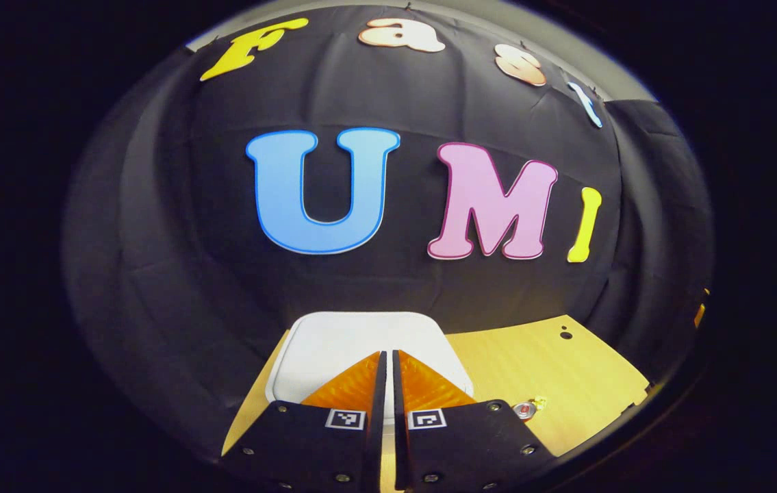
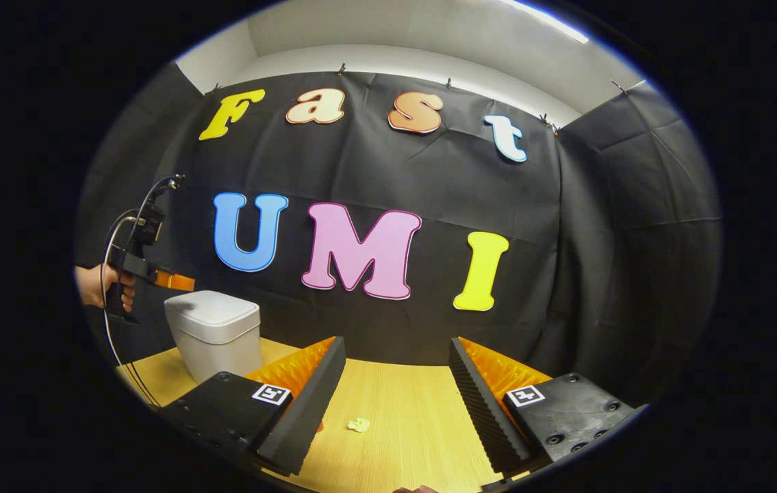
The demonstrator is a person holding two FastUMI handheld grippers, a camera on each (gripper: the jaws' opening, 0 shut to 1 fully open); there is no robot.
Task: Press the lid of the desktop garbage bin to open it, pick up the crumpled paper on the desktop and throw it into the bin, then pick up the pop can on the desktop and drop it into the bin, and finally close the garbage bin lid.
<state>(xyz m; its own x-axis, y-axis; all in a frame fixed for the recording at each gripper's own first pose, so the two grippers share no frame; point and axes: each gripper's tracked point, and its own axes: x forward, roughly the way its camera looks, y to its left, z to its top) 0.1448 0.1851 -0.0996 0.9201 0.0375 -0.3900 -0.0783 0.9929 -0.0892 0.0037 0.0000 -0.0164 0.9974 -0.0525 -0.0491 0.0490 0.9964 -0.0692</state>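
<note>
Left hand-held gripper over bin lid, pop can half-hidden.

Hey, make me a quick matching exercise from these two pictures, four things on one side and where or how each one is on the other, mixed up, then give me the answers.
Things:
1. bin lid
2. crumpled paper
3. left gripper
4. right gripper

States:
A. fingers spread wide apart
B. fingers closed together, above the bin
C. lying on the wooden desk, untouched
D. down, shut on the white bin

Pairs: 1-D, 2-C, 3-B, 4-A
</note>
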